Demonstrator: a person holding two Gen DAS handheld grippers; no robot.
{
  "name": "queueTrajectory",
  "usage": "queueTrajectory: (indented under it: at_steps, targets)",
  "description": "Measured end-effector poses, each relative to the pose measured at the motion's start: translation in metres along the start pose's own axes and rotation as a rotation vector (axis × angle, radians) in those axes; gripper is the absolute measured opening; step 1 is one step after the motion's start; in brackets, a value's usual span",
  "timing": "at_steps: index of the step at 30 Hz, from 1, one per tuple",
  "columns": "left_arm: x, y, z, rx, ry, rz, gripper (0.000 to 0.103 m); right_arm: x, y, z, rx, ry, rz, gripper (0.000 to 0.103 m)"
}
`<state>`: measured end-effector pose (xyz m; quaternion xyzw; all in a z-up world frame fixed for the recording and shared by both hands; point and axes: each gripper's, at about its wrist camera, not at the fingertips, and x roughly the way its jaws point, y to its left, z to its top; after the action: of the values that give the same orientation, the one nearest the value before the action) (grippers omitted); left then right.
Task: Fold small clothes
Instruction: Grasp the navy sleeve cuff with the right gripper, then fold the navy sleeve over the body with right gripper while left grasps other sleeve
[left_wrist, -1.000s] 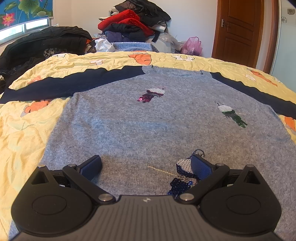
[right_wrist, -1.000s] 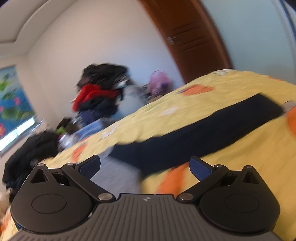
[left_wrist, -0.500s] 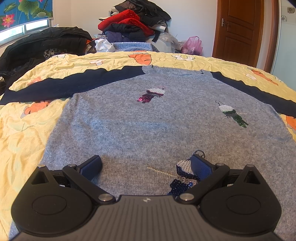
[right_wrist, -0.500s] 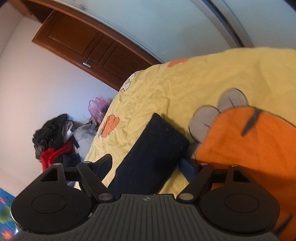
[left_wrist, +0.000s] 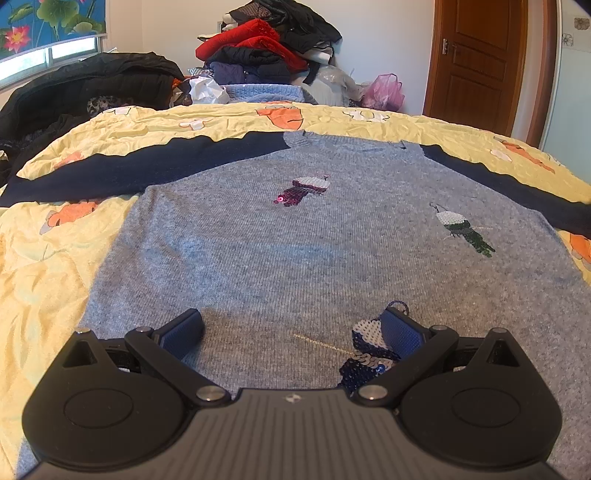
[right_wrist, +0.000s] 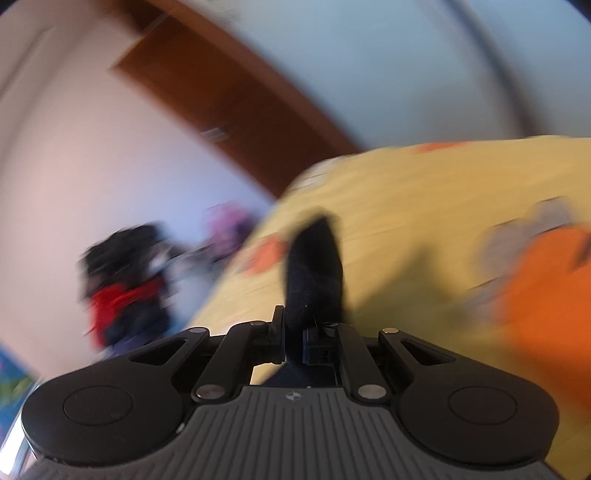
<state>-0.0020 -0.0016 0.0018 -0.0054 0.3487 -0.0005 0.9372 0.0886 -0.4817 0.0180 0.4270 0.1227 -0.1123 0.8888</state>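
Your right gripper (right_wrist: 293, 332) is pinching the cuff end of the navy sleeve (right_wrist: 314, 273), its jaws pressed together on the cloth, which is standing up just ahead of the fingertips over the yellow quilt (right_wrist: 424, 206). Your left gripper (left_wrist: 291, 328) is hanging spread and empty over the hem of the grey sweater (left_wrist: 295, 251), which is lying flat ahead of it, with the fingers (left_wrist: 183, 328) just above the knit; whether they are touching it is hard to tell.

The right view is blurring, so I judge you are moving fast. If you are pulling hard, the thin pinch may be slipping off the cuff. With nothing pinning the body, the drag is likely tugging the whole sweater sideways and wrinkling it. The blue sequin patch (left_wrist: 369, 347) beside your left gripper's right finger may be snagging if you close there.
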Motion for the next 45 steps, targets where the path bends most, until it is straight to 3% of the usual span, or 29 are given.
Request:
queueTrajectory:
  at_steps: [4,7,10,11,13,14,15,19,23,25,27,31,33,36,38,40,42,43,44,45]
  targets:
    - [0.001,0.001,0.000,-0.002,-0.001,-0.002,0.103,0.011,0.089,-0.061,-0.148,0.172,0.219,0.018]
    - [0.001,0.001,0.001,-0.003,-0.002,-0.004,0.103,0.026,0.147,-0.126,-0.278,0.335,0.328,0.017]
    - [0.001,0.002,0.000,-0.008,-0.004,-0.011,0.103,0.041,0.181,-0.188,-0.371,0.442,0.344,0.018]
    - [0.001,0.003,0.000,-0.009,-0.005,-0.013,0.103,0.047,0.186,-0.204,-0.387,0.476,0.329,0.022]
    - [0.000,0.004,0.000,-0.012,-0.006,-0.016,0.103,0.048,0.193,-0.226,-0.416,0.507,0.293,0.039]
    - [0.000,0.004,0.000,-0.013,-0.007,-0.018,0.103,0.047,0.194,-0.230,-0.427,0.509,0.275,0.058]
    - [0.000,0.004,-0.001,-0.015,-0.008,-0.020,0.103,0.035,0.198,-0.235,-0.435,0.498,0.273,0.069]
    - [-0.001,0.008,-0.002,-0.039,-0.020,-0.038,0.103,0.004,0.172,-0.219,-0.371,0.424,0.366,0.069]
    - [-0.008,0.020,0.001,-0.111,-0.050,-0.118,0.103,-0.006,0.135,-0.202,-0.309,0.420,0.363,0.069]
    - [-0.016,0.028,0.011,-0.198,-0.075,-0.205,0.103,-0.003,0.114,-0.203,-0.277,0.446,0.347,0.069]
    - [-0.018,0.034,0.030,-0.269,-0.069,-0.329,0.103,-0.001,0.096,-0.201,-0.160,0.468,0.362,0.069]
    - [0.027,0.040,0.069,-0.396,0.054,-0.541,0.103,0.000,0.080,-0.196,-0.054,0.443,0.422,0.069]
    - [0.057,0.043,0.078,-0.479,0.119,-0.569,0.103,-0.001,0.079,-0.196,-0.051,0.443,0.431,0.069]
    - [0.093,0.039,0.087,-0.554,0.196,-0.671,0.103,-0.003,0.077,-0.196,-0.062,0.446,0.439,0.071]
    - [0.110,0.032,0.090,-0.561,0.227,-0.669,0.103,-0.003,0.077,-0.195,-0.058,0.446,0.446,0.072]
    - [0.117,0.024,0.093,-0.552,0.215,-0.653,0.093,-0.003,0.077,-0.195,-0.047,0.444,0.455,0.073]
    - [0.123,0.017,0.098,-0.520,0.231,-0.652,0.058,-0.003,0.078,-0.196,-0.045,0.444,0.460,0.074]
    - [0.128,0.012,0.099,-0.505,0.253,-0.645,0.033,-0.003,0.077,-0.196,-0.044,0.443,0.462,0.074]
    - [0.131,0.012,0.101,-0.494,0.272,-0.621,0.018,-0.003,0.078,-0.196,-0.044,0.442,0.464,0.074]
    - [0.135,0.009,0.102,-0.473,0.285,-0.585,0.012,-0.003,0.078,-0.196,-0.043,0.442,0.465,0.074]
